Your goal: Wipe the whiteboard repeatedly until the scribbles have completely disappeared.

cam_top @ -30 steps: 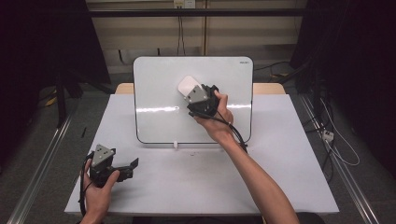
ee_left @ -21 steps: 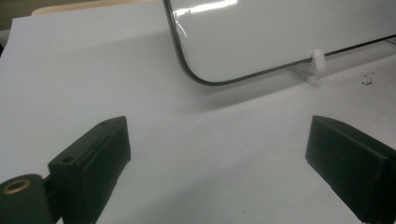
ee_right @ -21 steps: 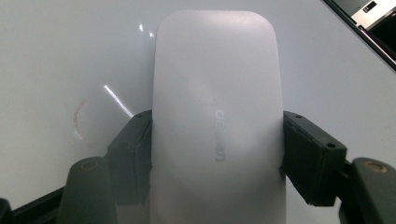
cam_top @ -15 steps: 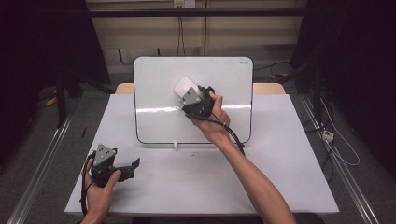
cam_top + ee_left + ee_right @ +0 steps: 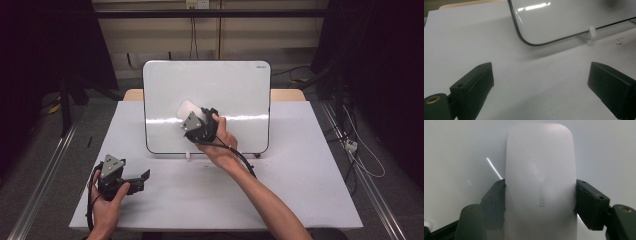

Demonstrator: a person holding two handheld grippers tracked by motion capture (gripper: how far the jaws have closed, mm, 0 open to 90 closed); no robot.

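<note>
Right hand-held gripper (image 5: 540,202): jaws closed on the two long sides of a white eraser (image 5: 541,182), pads gripping its lower half, grip looks centred and symmetric in the right gripper view. In the high view the right hand-held gripper (image 5: 192,120) holds the eraser (image 5: 189,108) against the face of the whiteboard (image 5: 225,85), left of the board's middle, about level with the bright reflection line. Eraser is an elongated rounded block; its long axis runs along the gripper's own line, away from the hand, so on the board it points up and to the left. Whether its wiping face lies fully flat on the board cannot be told. Judgement for the wiping step: keep the clamp firm and unchanged, keep the wiping face flat to the board with even light pressure, and run strokes without twisting the wrist, since the eraser could pivot between the pads. The board leans on small white feet (image 5: 591,32) at its lower edge, so hard pushing may tip or slide it; press gently. Left hand-held gripper (image 5: 142,176): jaws wide apart, nothing between them, resting low over the table (image 5: 300,165) near its front left, well apart from the board. It is free to steady the board's edge if needed.
</note>
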